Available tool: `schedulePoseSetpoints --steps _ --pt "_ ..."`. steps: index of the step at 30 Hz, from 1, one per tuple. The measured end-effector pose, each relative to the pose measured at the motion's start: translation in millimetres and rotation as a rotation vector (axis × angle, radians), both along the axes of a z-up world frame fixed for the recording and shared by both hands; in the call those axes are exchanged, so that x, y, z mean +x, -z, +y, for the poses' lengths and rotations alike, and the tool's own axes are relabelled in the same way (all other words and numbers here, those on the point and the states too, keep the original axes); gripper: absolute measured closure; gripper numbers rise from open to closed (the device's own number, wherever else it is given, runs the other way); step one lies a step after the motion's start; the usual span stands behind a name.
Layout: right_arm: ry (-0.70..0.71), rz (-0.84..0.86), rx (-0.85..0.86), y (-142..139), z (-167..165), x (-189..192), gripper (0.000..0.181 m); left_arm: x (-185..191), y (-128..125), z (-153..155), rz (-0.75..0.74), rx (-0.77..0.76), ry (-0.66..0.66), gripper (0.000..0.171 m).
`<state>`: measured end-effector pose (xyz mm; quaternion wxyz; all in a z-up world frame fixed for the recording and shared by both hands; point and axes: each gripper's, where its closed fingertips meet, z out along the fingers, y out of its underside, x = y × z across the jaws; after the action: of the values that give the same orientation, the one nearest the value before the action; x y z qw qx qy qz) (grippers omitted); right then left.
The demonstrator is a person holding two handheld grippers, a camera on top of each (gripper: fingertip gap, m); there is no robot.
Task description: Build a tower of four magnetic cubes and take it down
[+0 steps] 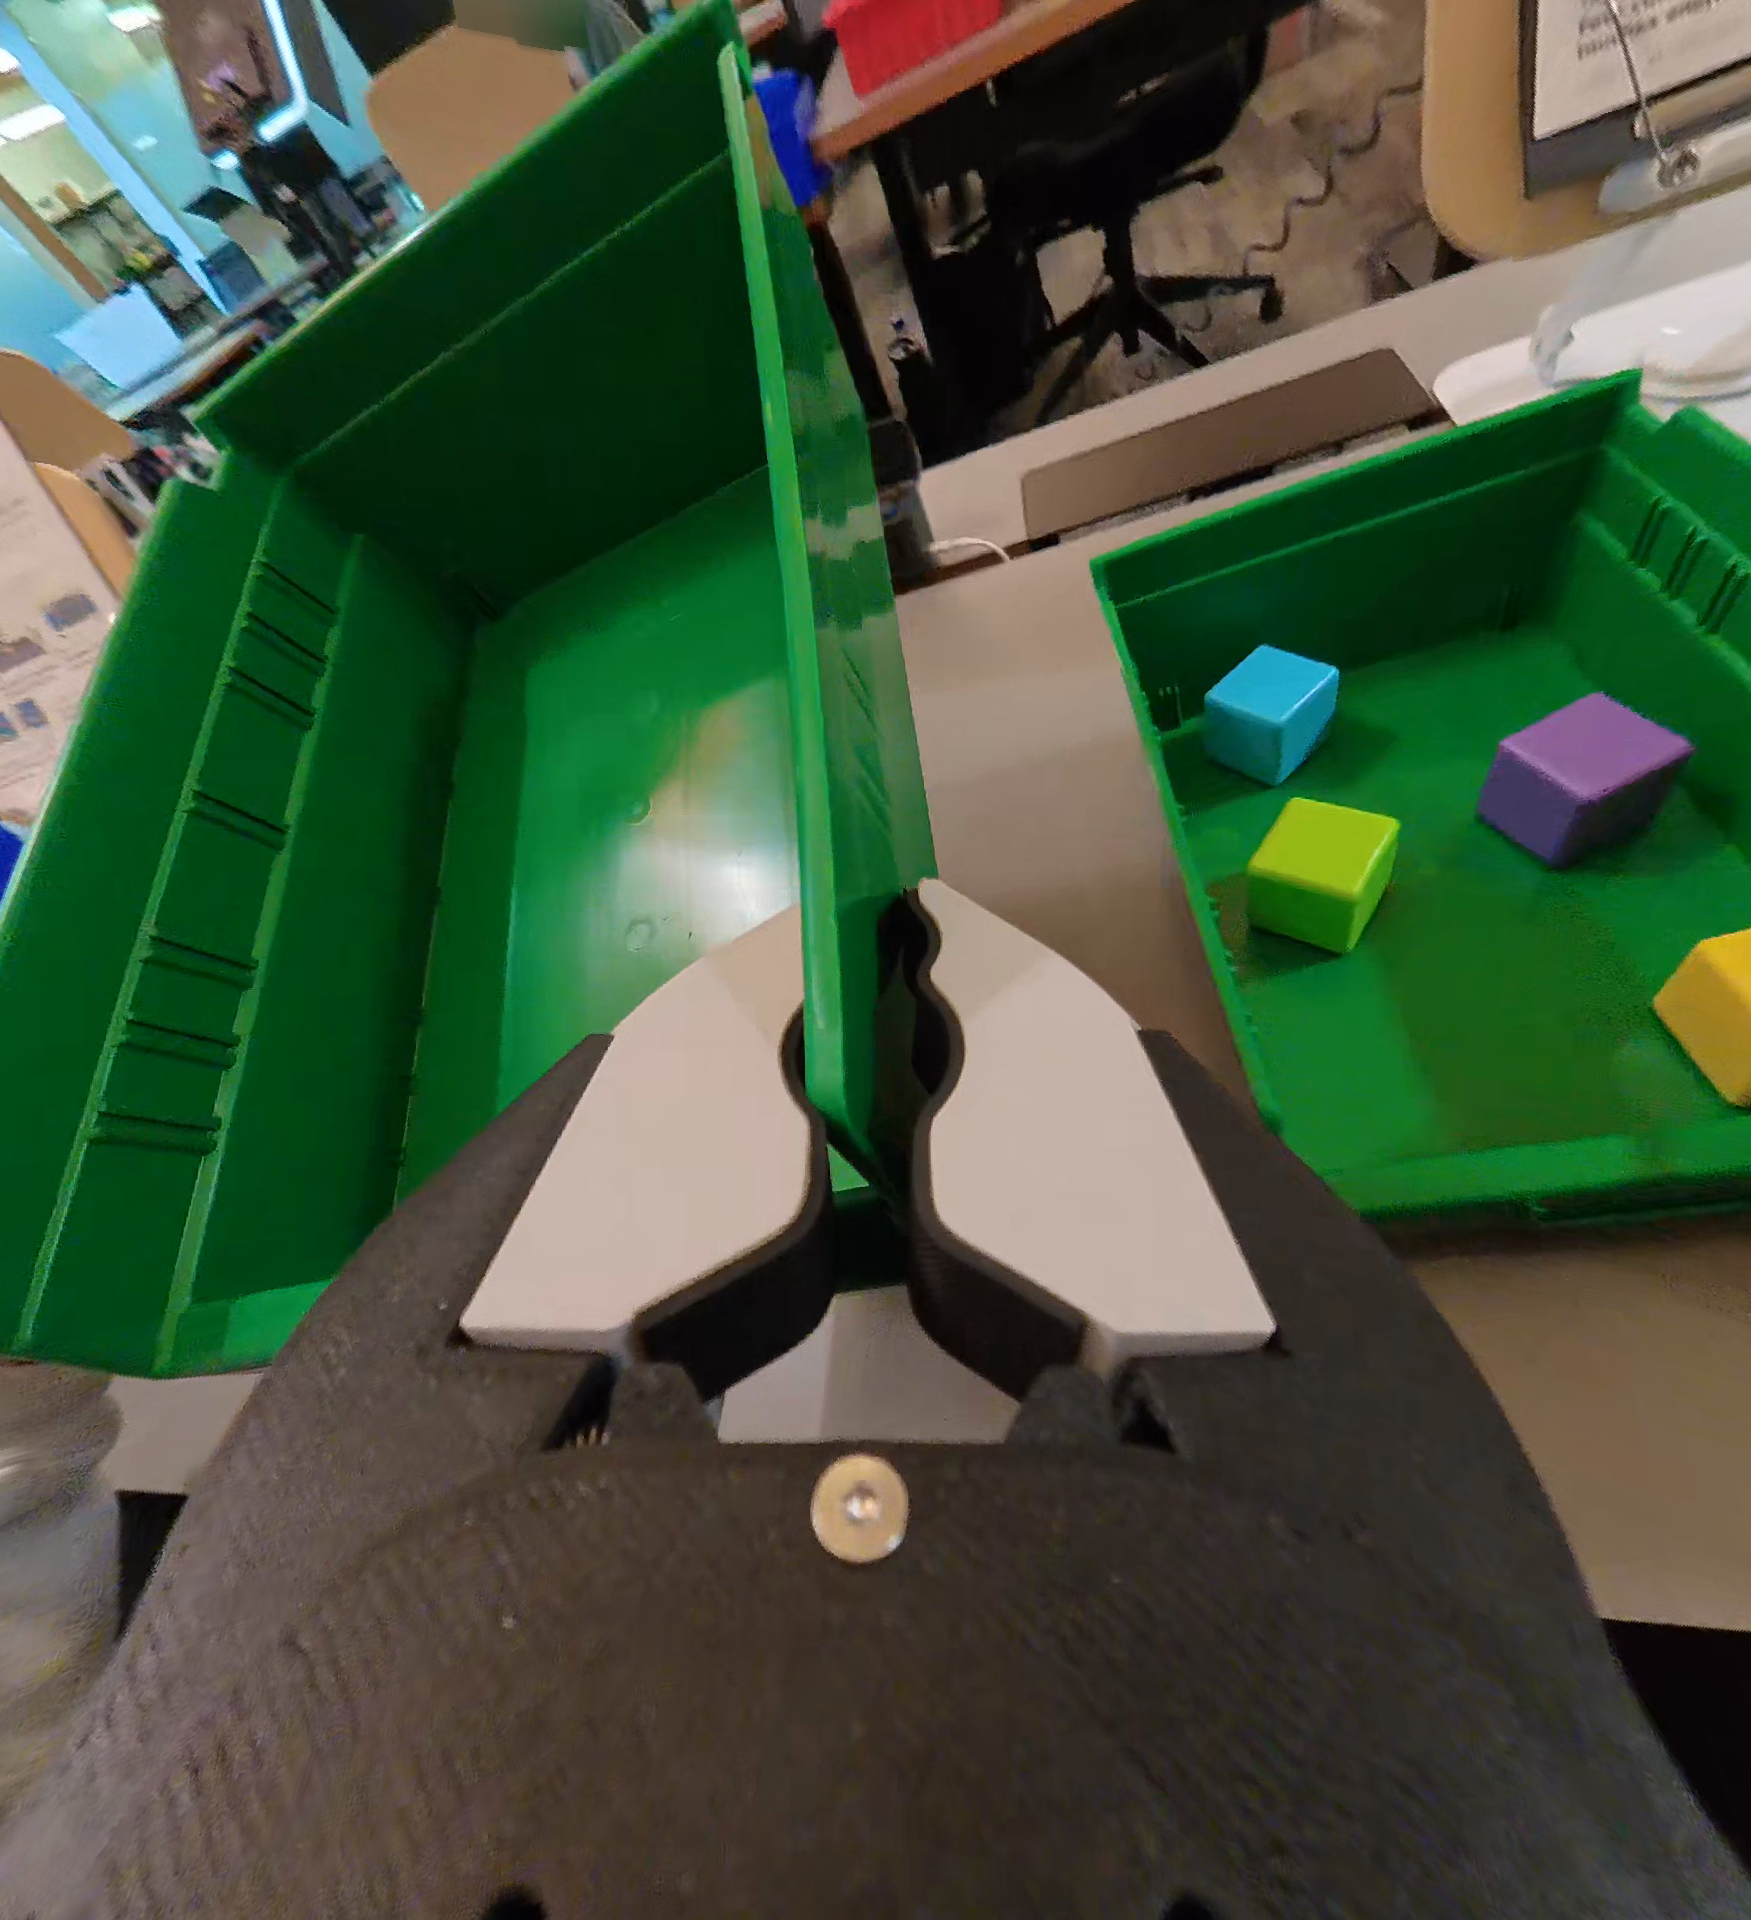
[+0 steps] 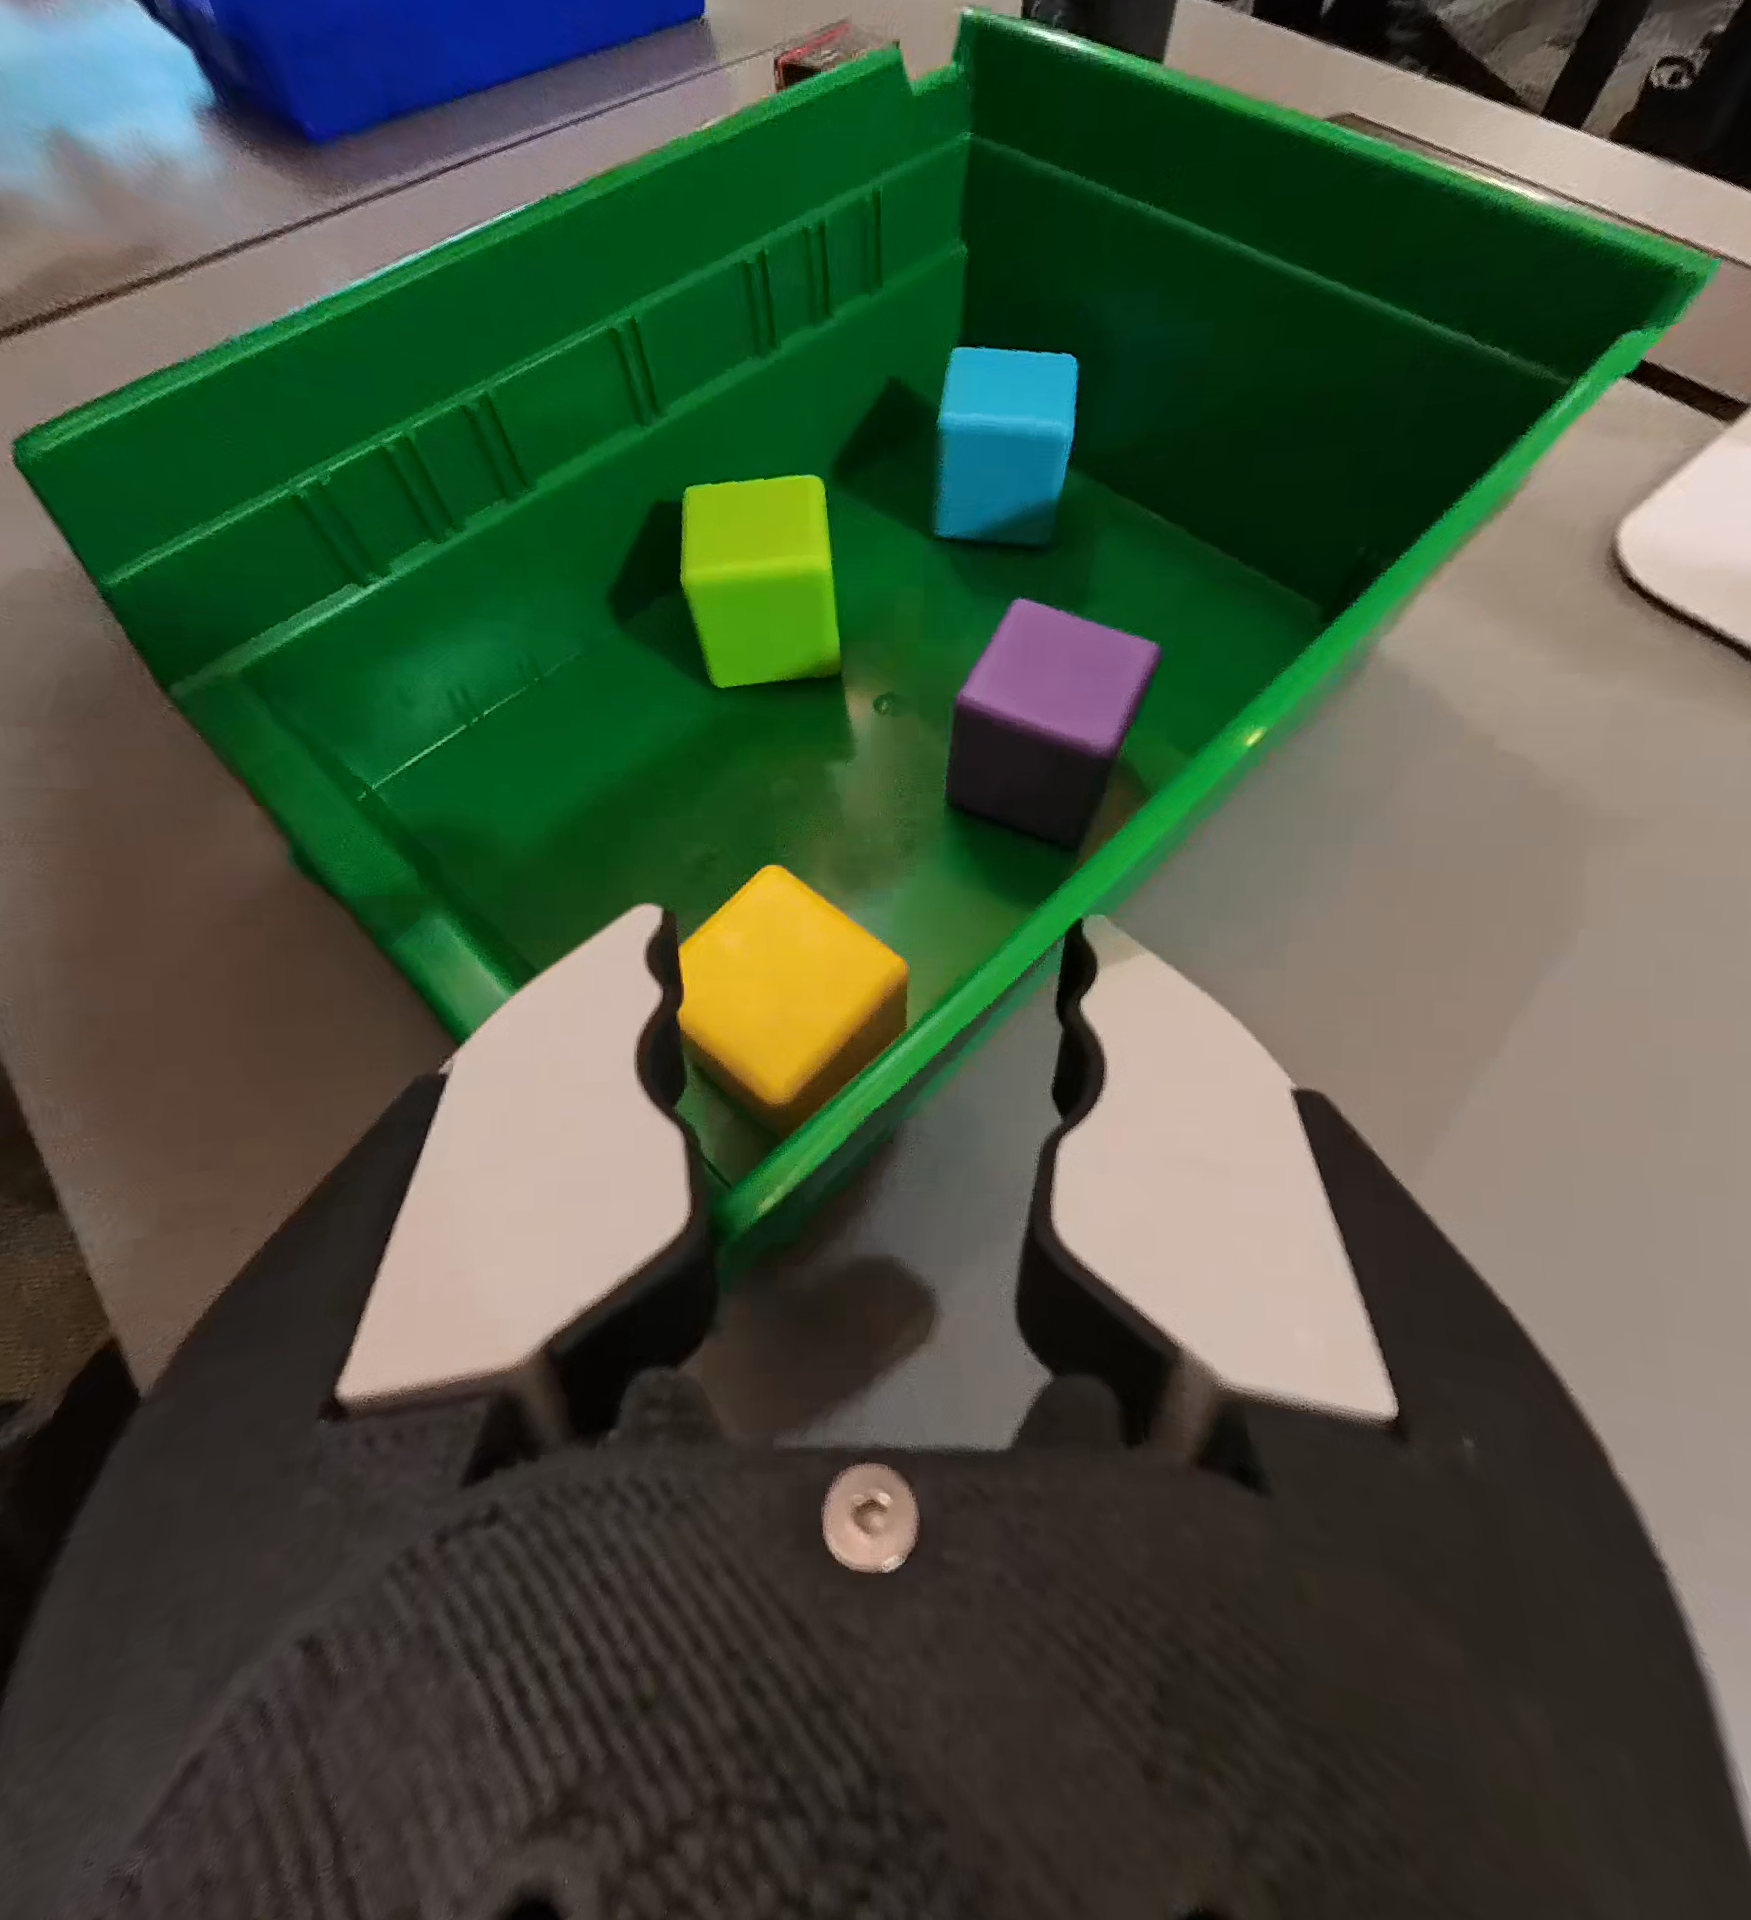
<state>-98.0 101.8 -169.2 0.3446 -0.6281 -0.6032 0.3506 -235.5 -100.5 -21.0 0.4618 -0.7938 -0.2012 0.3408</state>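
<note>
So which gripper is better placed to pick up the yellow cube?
Probably the right gripper: open, with the yellow cube close between its fingers. The left gripper is shut on the empty green bin.

Glossy green plastic bin (image 1: 580, 727), smooth matt plastic cubes (image 2: 762, 582), matt grey tabletop (image 2: 1473, 935).

open floor in the left half of the bin (image 2: 497, 343), four cubes (image 2: 759, 578) rightward

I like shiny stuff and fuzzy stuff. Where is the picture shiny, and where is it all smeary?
Left wrist view: ceiling light glares pale on the floor of the empty green bin, clamped in the left claw, and the lower left corner is smeary. Right wrist view: the blue bin at the top is blurred; the yellow cube looks sharp.
</note>
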Motion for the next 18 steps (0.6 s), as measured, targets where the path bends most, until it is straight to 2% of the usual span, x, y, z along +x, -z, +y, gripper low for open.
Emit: schedulePoseSetpoints --steps 4,11,14,18 --pt "-0.012 -0.008 0.007 0 -8 -36 0.113 0 -12 -12 0.023 0.019 -0.02 0.161" --pt "-0.01 0.017 -0.081 -3 -29 -101 0.127 1 -16 -17 0.011 0.038 -0.015 0.161" --pt "-0.023 0.023 -0.102 -3 -48 -122 0.125 2 -18 -18 0.017 0.042 -0.012 0.161" --pt "-0.063 0.015 -0.097 -5 -75 -132 0.116 3 -21 -19 0.032 0.053 -0.009 0.161"
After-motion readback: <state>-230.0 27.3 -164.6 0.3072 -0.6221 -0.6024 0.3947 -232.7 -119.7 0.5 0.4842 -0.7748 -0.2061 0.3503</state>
